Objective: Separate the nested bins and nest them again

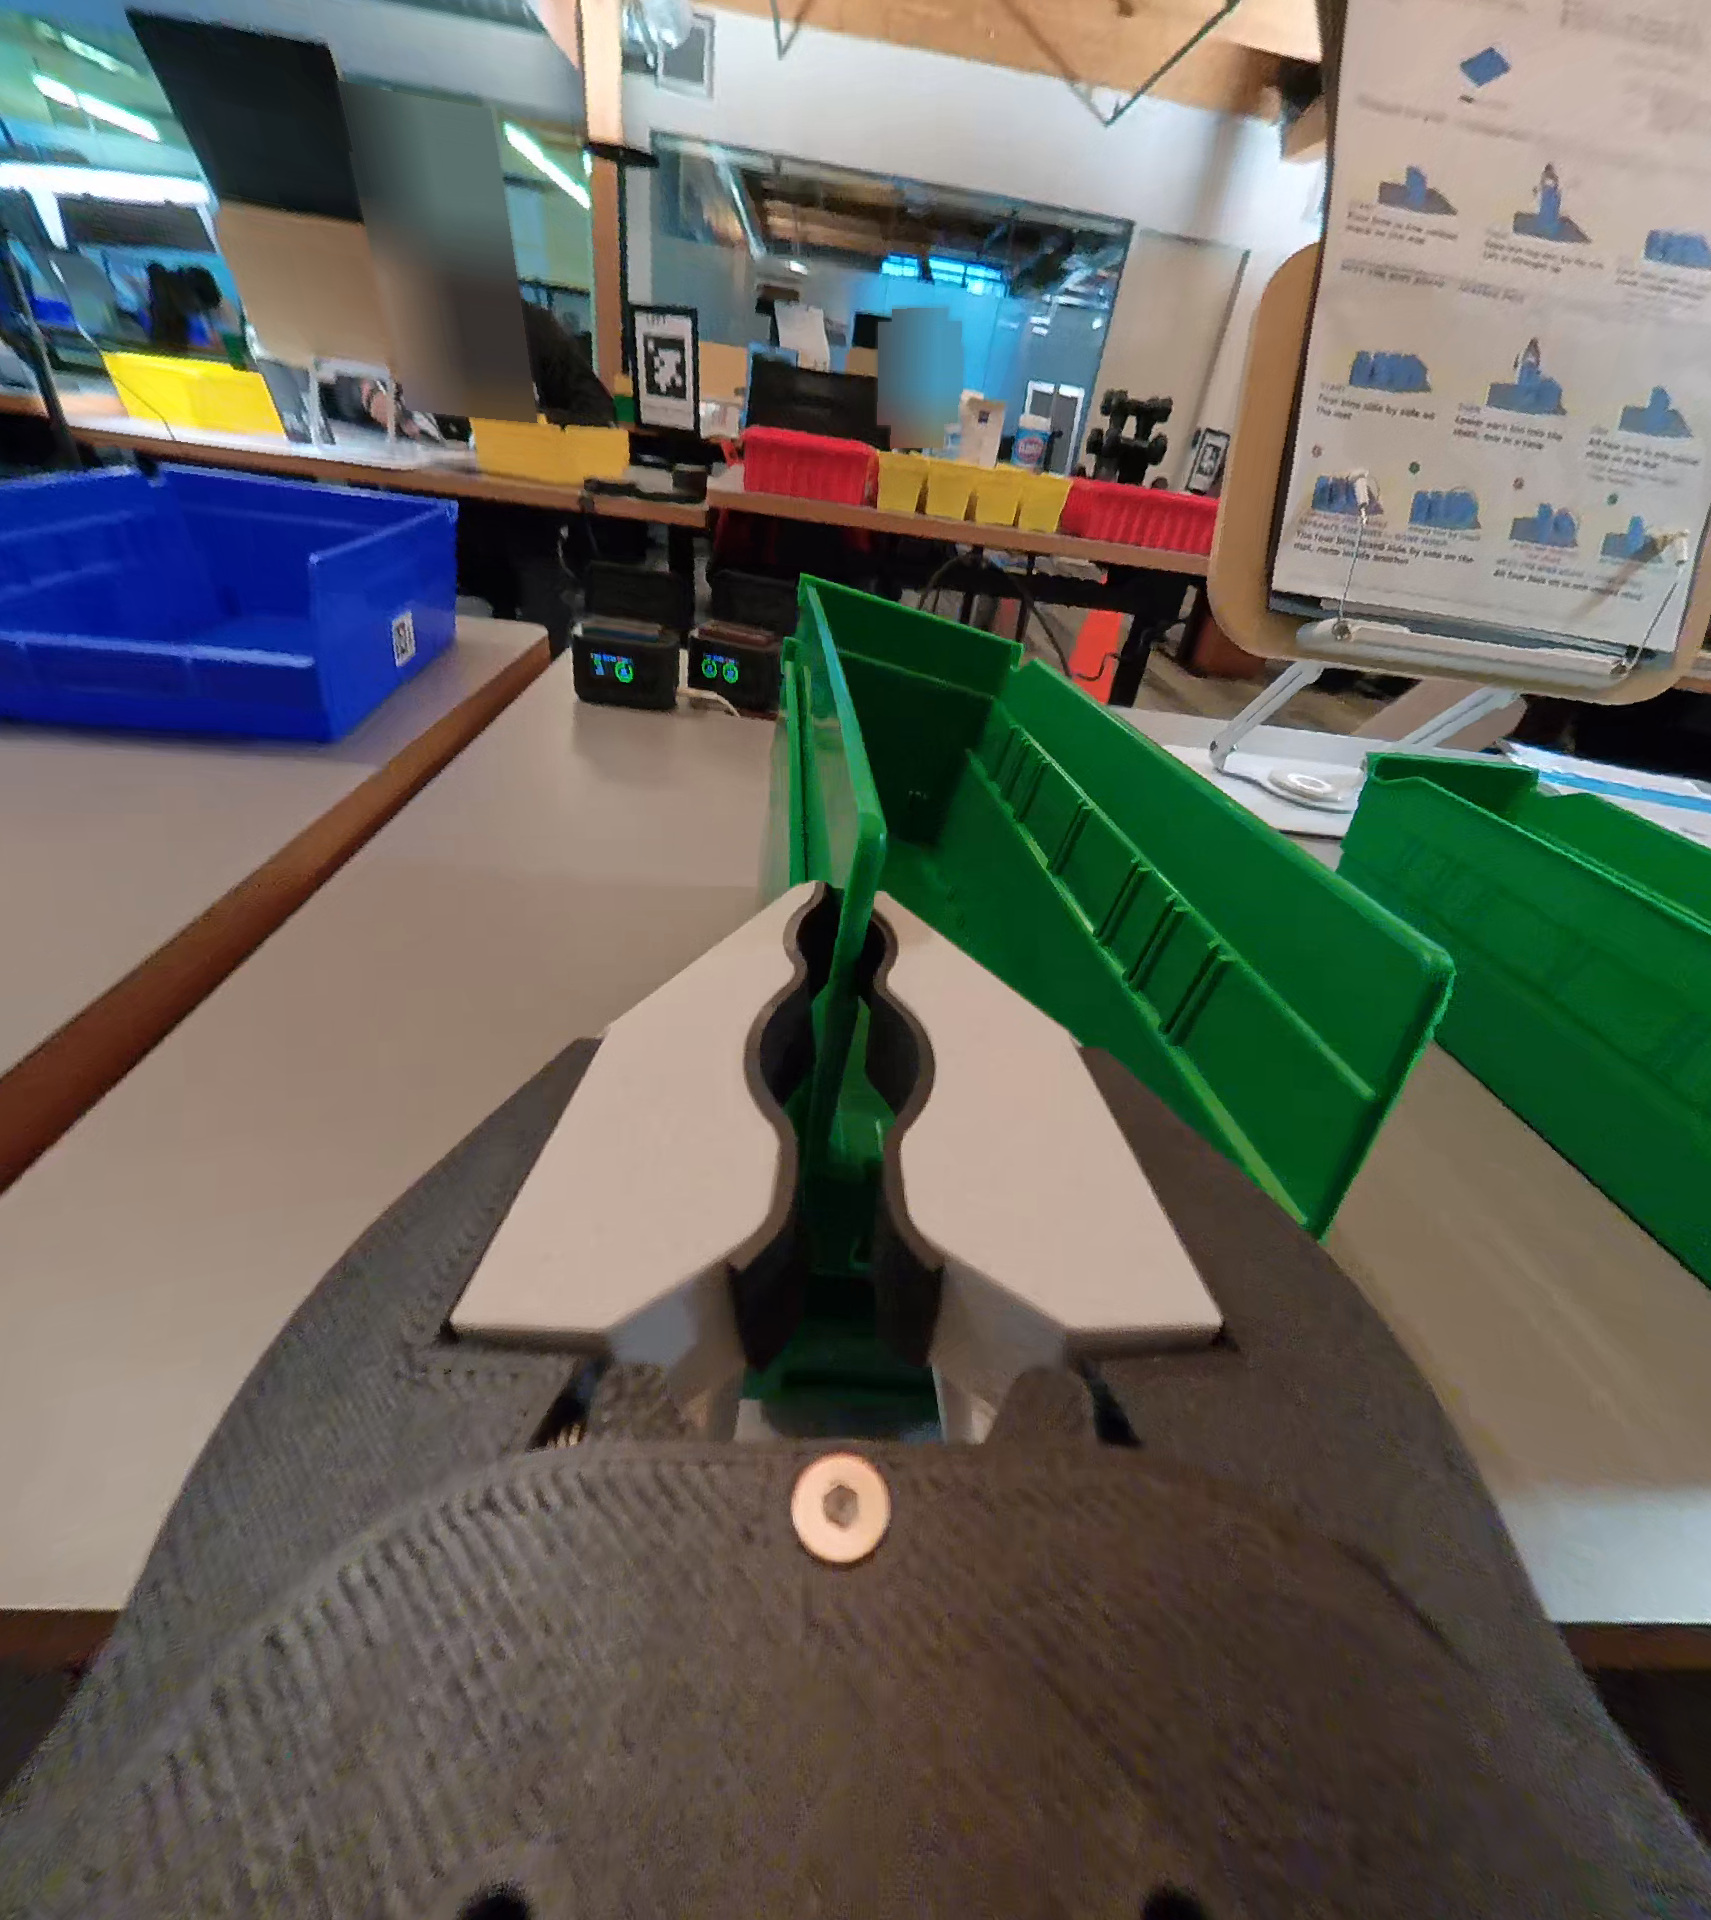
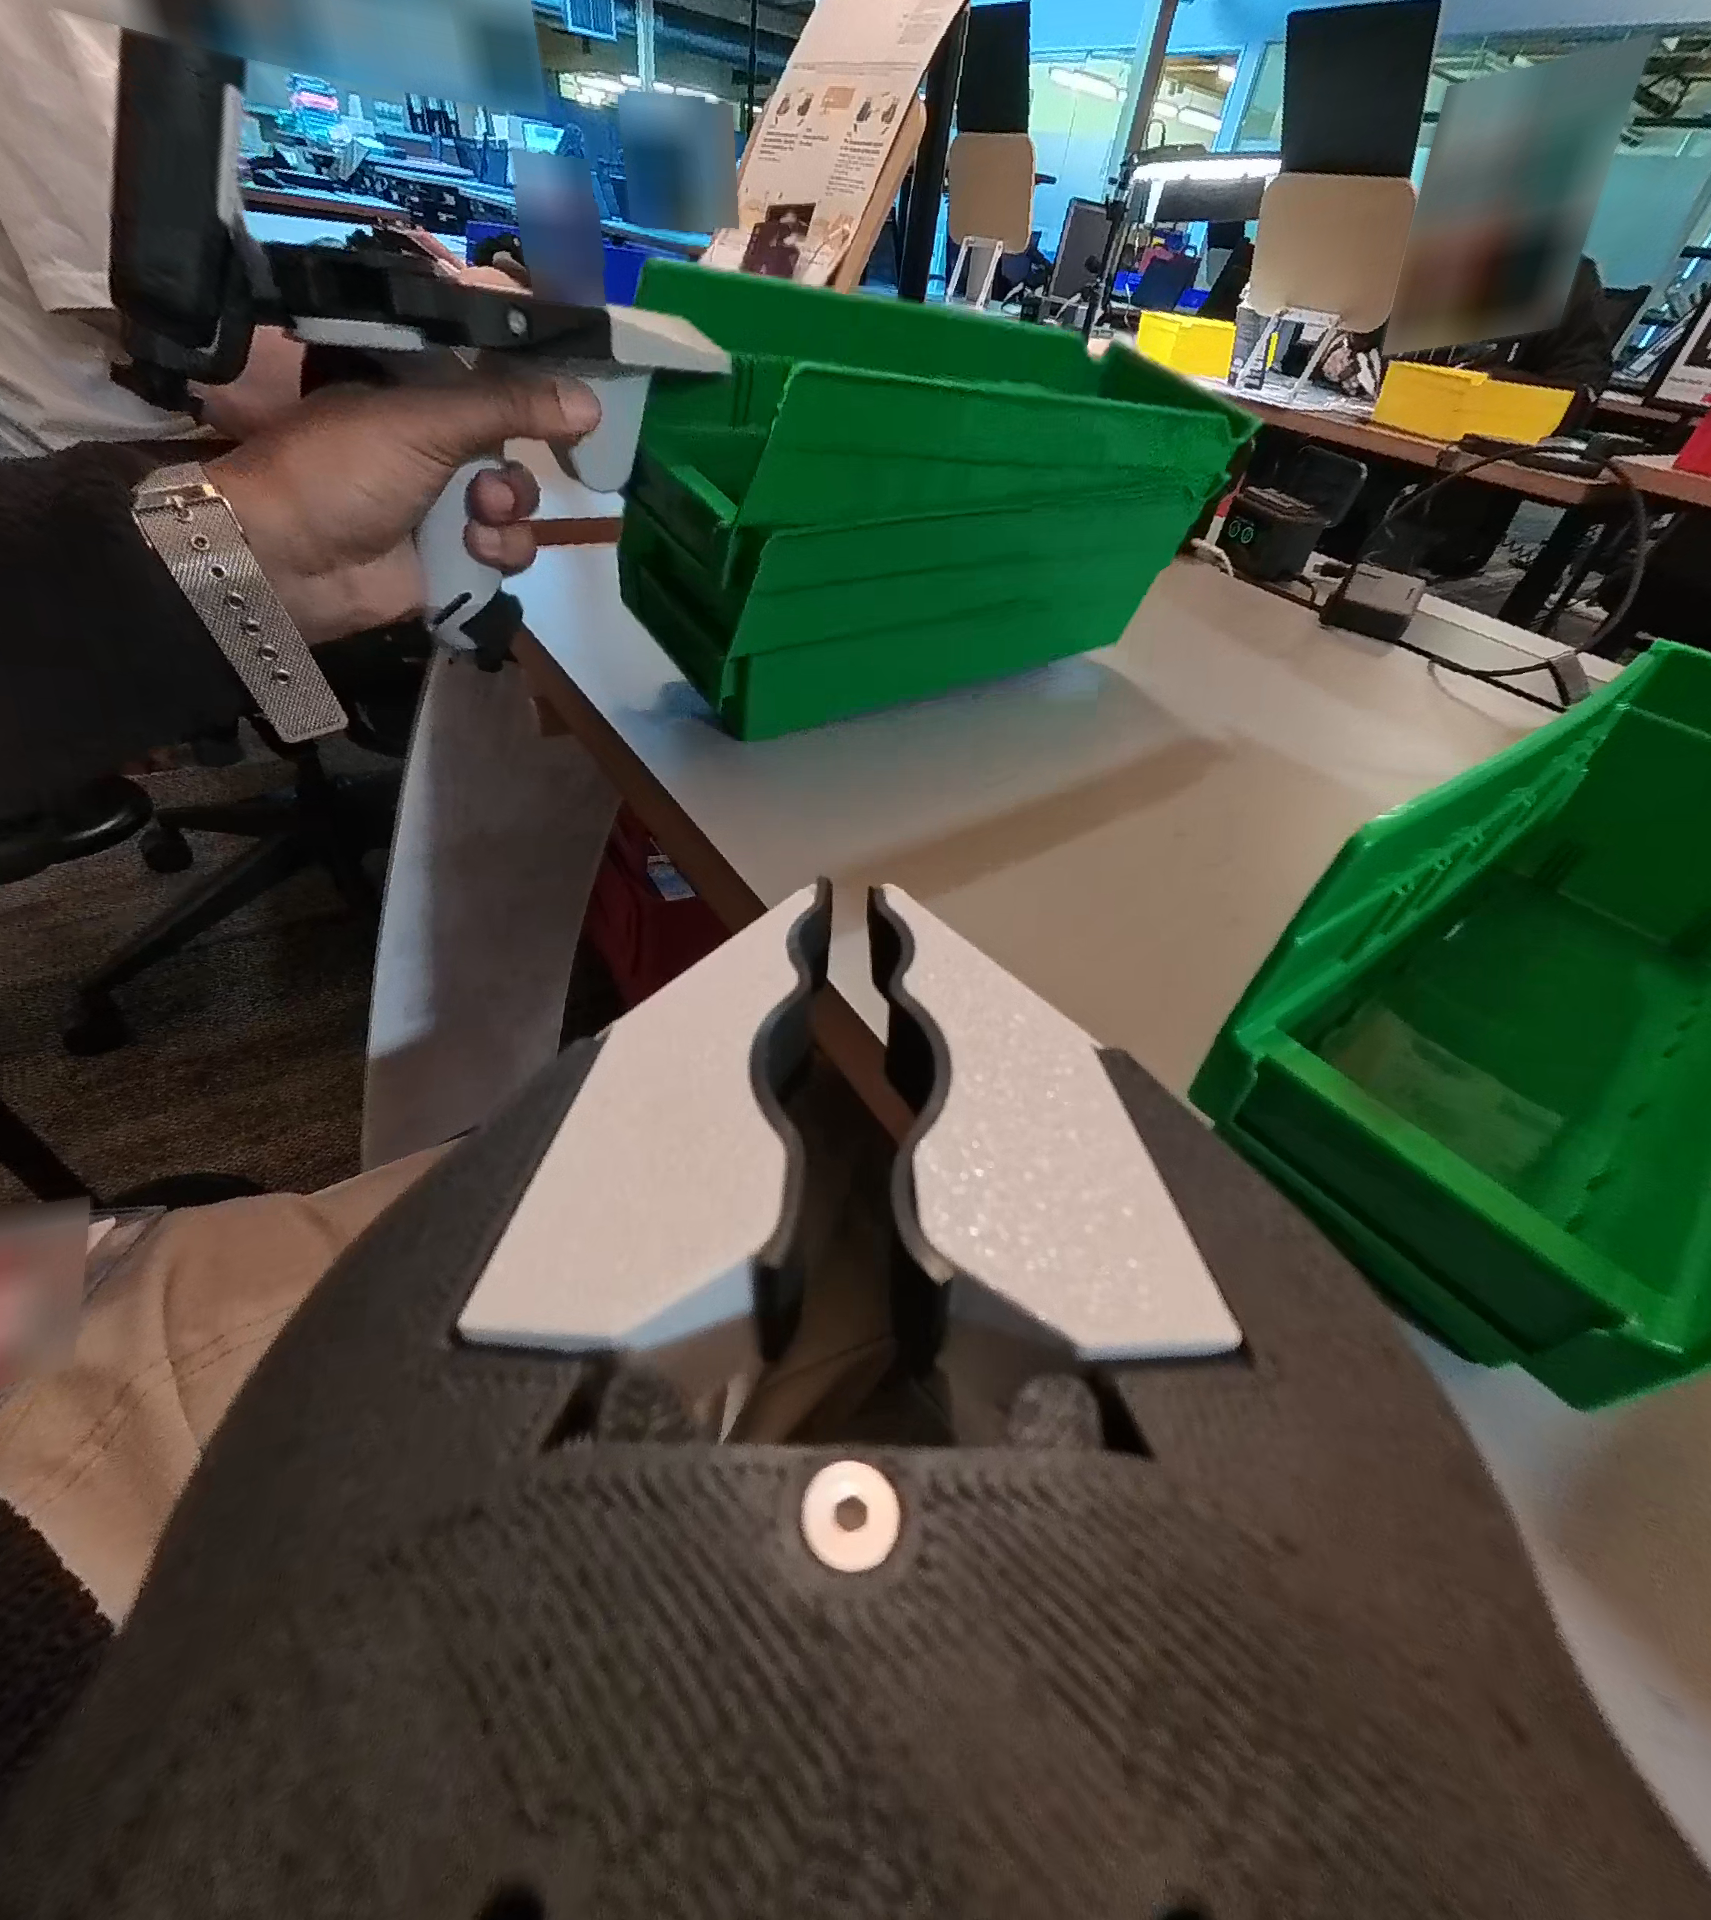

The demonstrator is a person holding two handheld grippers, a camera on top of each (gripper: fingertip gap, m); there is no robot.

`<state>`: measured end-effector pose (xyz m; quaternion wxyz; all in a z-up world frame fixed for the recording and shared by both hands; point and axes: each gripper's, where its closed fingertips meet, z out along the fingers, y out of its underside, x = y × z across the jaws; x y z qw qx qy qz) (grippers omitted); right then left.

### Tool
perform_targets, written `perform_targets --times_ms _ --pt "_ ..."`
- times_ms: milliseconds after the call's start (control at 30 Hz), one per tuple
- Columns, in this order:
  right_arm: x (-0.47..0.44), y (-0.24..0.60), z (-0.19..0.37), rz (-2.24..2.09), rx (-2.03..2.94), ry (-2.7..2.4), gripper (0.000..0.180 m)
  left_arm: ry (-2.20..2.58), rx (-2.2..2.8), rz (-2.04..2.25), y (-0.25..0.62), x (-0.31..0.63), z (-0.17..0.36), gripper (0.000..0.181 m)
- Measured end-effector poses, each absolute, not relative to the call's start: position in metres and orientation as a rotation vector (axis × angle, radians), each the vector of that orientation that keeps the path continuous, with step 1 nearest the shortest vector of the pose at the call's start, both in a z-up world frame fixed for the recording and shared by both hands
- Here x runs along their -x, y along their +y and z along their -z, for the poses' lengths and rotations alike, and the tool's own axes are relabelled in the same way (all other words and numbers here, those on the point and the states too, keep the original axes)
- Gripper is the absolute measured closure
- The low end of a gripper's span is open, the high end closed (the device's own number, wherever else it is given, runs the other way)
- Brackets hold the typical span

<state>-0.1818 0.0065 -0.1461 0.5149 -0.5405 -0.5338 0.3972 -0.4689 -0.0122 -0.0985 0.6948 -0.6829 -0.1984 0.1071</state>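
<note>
In the left wrist view my left gripper point(image 1: 846, 904) is shut on the side wall of a green bin point(image 1: 1090, 883), which is tilted. In the right wrist view that gripper point(image 2: 695, 353) holds the top bin point(image 2: 934, 416) of a stack of nested green bins point(image 2: 934, 623) on the grey table point(image 2: 1038, 810). Another green bin point(image 2: 1557, 1039) sits apart at the right, with a second one seemingly nested under it; it also shows in the left wrist view point(image 1: 1609, 987). My right gripper point(image 2: 849, 899) is empty, its fingers a narrow gap apart, over the table's front edge.
A blue bin point(image 1: 176, 603) sits on the neighbouring table to the left. An instruction sheet on a stand point(image 1: 1516, 343) and two small black devices point(image 1: 674, 665) stand at the table's far side. A person's hand point(image 2: 394, 488) and an office chair point(image 2: 155, 831) are left of the table.
</note>
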Motion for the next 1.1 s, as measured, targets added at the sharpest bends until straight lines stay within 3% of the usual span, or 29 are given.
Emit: perform_targets --times_ms 533,1100 --pt "0.182 0.006 0.146 -0.955 1.297 -1.285 0.174 -0.467 1.407 -0.189 -0.022 0.47 0.078 0.181" --pt "0.183 0.006 0.146 -0.945 1.293 -1.284 0.175 -0.484 1.385 -0.189 -0.016 0.474 0.105 0.181"
